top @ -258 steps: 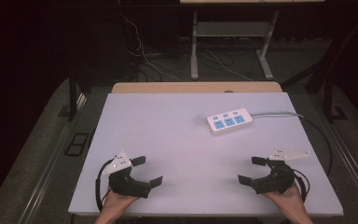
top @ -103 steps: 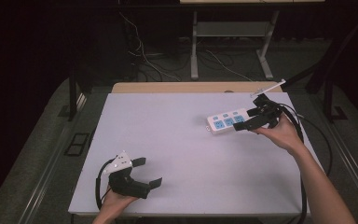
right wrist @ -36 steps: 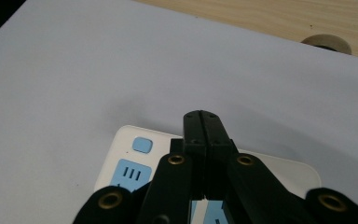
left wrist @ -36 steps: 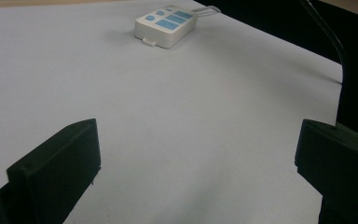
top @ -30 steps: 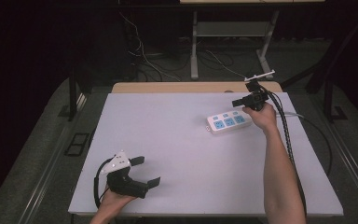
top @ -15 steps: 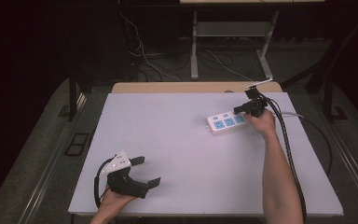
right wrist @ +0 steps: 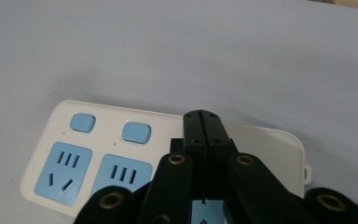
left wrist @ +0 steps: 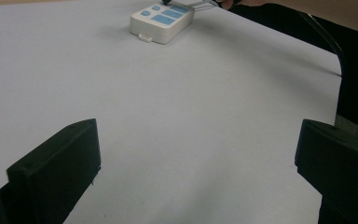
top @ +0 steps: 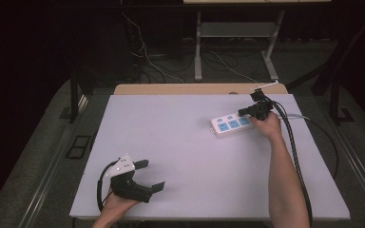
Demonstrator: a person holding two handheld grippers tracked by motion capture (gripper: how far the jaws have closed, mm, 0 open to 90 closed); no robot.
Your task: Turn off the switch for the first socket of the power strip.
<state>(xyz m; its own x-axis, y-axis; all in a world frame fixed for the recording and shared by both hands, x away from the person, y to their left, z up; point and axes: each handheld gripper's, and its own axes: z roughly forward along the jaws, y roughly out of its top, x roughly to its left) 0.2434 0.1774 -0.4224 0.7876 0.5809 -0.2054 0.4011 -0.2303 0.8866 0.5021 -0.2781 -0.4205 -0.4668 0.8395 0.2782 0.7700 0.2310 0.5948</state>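
Right gripper (right wrist: 200, 122): jaws pressed together with nothing between them, tip resting over the third blue switch of the white plastic power strip with blue sockets and blue rocker buttons (right wrist: 88, 158); the tip hides that button, so we cannot tell whether it touches it. We read the step as pressing that switch with the closed tip. To do it well, we judge a straight downward push is needed, centred on the button, since a sideways load could slide the light strip across the pale grey table top (top: 180, 142).

Left gripper (top: 140, 176): jaws wide apart, empty, parked well away from the strip near the table's front edge.

The strip lies close to the table's far right corner, its white cable running off toward the right edge. Room beyond the strip is tight; broad bare surface lies on its near and left sides.
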